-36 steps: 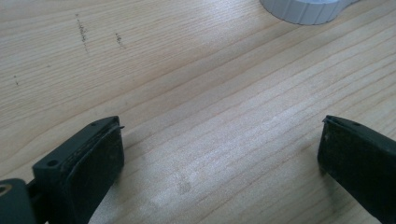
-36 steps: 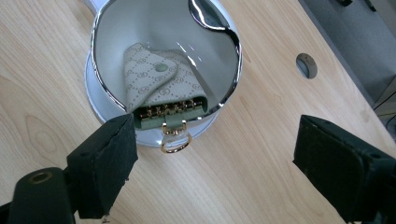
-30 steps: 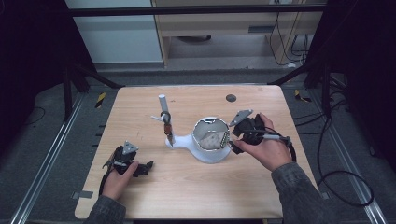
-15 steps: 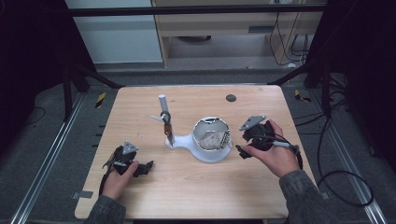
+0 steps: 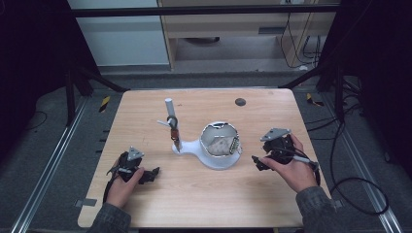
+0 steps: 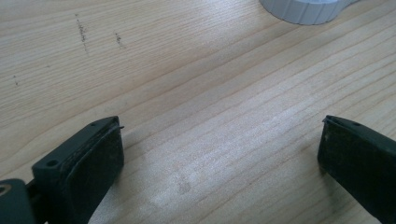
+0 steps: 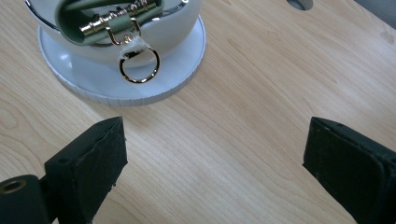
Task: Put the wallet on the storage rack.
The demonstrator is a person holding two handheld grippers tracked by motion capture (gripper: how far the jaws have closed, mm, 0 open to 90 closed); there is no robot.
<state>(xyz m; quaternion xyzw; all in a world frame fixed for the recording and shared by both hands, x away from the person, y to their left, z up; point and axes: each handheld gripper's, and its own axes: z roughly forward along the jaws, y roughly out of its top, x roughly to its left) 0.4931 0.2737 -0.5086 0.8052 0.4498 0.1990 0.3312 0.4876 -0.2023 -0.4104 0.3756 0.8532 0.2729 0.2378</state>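
Right gripper view: white bowl (image 7: 154, 35), gold ring (image 7: 139, 66).

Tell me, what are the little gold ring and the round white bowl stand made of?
The little gold ring looks like polished metal: it glints brightly. The round white bowl stand seems to be smooth plastic, matte, with a fine ribbed edge; painted metal is possible.

White bowl-shaped stand (image 5: 221, 150) mid-table, green strap with gold ring (image 7: 139, 65) draped over its rim

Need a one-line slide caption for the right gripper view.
Open right tongs hover over the wooden table, facing a white bowl with a gold ring dangling over its rim.
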